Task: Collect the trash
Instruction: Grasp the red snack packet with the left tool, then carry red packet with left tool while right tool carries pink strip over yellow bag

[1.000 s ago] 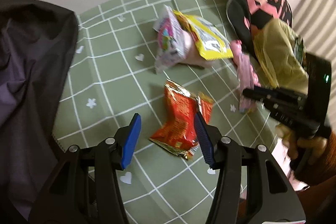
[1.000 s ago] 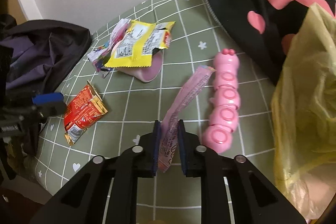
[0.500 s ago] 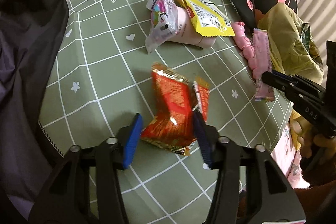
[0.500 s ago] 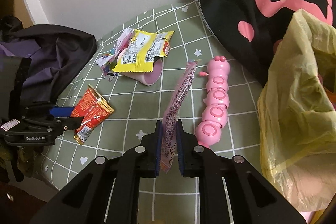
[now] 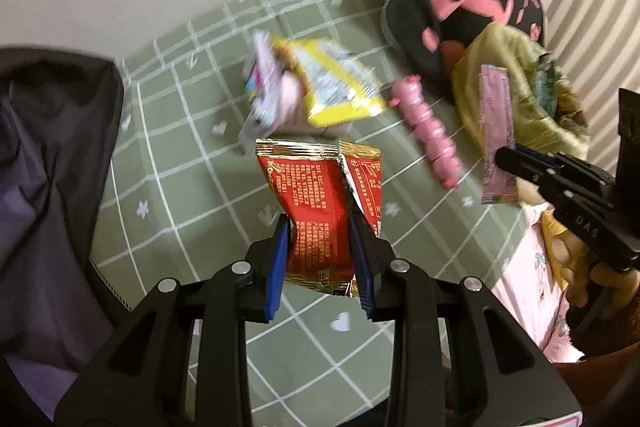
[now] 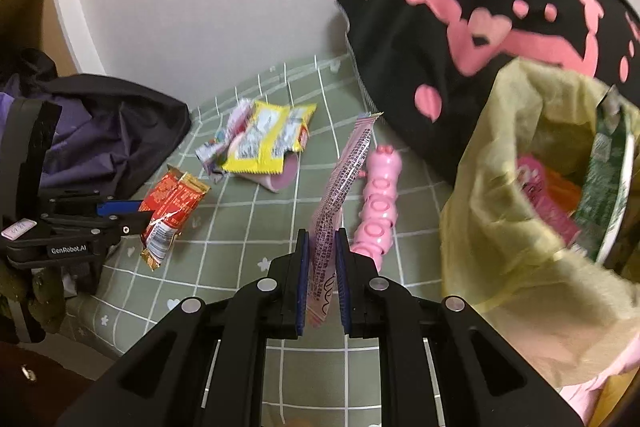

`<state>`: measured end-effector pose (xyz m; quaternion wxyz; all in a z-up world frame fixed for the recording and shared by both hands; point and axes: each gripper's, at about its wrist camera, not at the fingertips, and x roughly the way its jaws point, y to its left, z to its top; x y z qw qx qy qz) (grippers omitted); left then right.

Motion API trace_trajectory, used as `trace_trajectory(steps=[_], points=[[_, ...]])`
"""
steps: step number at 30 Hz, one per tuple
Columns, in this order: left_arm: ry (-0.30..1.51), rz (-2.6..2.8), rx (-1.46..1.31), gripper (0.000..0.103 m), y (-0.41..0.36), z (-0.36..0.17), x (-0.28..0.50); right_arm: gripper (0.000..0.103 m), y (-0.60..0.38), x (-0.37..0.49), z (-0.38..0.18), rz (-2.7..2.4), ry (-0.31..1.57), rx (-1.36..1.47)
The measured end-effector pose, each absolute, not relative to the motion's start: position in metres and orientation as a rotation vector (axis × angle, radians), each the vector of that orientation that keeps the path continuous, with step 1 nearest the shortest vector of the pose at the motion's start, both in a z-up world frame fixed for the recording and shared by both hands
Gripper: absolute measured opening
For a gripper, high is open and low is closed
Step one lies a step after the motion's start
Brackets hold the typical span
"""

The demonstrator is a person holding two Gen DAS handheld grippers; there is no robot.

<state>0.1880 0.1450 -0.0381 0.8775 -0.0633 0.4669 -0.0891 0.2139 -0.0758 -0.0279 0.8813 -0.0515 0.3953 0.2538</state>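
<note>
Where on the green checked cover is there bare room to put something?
Bare: the near green checked cover, between the dark jacket and the pink caterpillar toy. Crowded: the far end, where the yellow wrapper lies, and beside the yellow plastic bag.

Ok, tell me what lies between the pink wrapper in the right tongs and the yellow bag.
In the right wrist view, the pink caterpillar toy lies on the green checked cloth between the pink wrapper and the yellow bag; nothing else shows there.

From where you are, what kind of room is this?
Probably a bedroom: a green grid sheet against the wall, a black-and-pink pillow, dark clothes heaped to one side. Snack wrappers lie on the sheet.
</note>
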Motion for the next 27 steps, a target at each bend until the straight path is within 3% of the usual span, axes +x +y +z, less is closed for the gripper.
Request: trace_trajectory(steps=[17,27], points=[[0.53,-0.347,-0.169,0.028,0.07,0.122,0.238,0.014,-0.17,0.198,0.128,0.312,0.431,-0.142],[0.55,-0.522,-0.057,0.028,-0.017,0.122,0.261,0.014,-0.234,0.199,0.135,0.172,0.423,-0.088]])
